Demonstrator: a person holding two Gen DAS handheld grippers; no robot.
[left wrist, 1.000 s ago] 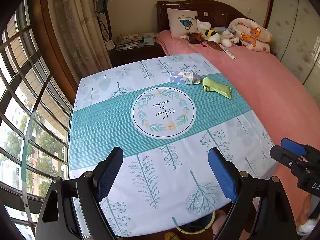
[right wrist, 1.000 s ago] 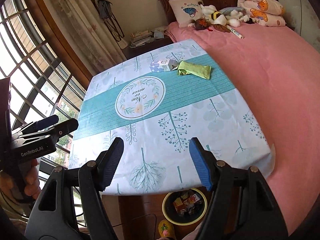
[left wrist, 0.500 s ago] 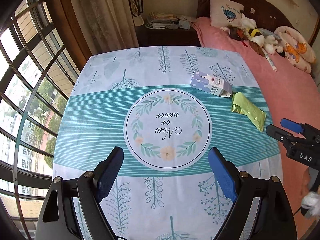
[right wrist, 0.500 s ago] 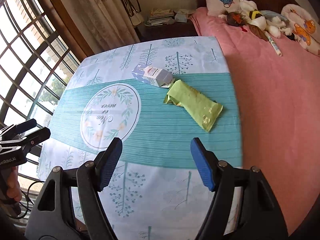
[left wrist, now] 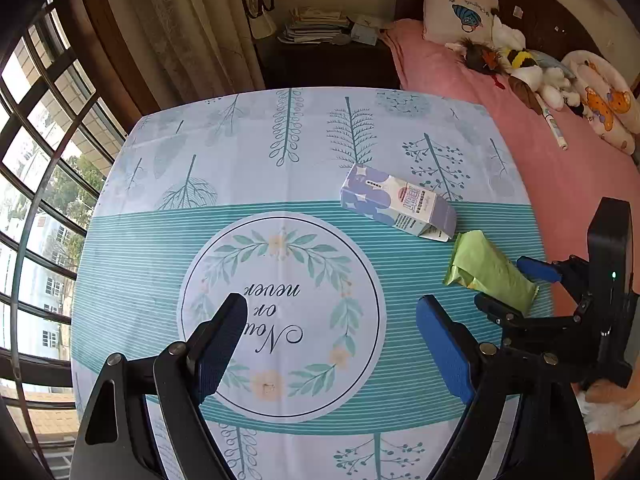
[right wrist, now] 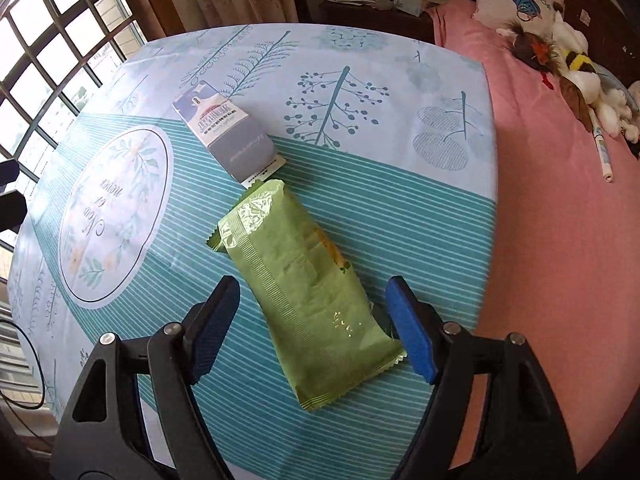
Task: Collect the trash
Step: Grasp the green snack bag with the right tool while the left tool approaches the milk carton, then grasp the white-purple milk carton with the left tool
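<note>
A green snack wrapper [right wrist: 304,292] lies flat on the table's teal stripe, and it also shows in the left wrist view [left wrist: 488,272]. A purple and white carton [right wrist: 228,136] lies on its side just beyond it, also in the left wrist view [left wrist: 396,204]. My right gripper [right wrist: 312,320] is open, its two fingers on either side of the wrapper's near half, just above it. My left gripper [left wrist: 332,340] is open and empty over the round wreath print [left wrist: 280,312]. The right gripper [left wrist: 516,284] appears at the right in the left wrist view.
The table [left wrist: 240,140] wears a leaf-print cloth. A pink bed [right wrist: 560,200] runs along its right side, with a pillow and plush toys [left wrist: 528,72] at the head. A dark nightstand with papers [left wrist: 320,32] and curtains stand behind; windows are at the left.
Both grippers have moved forward over the table. The right one has closed in on the green wrapper, which now lies between its open fingers. The floor bin has left view.
</note>
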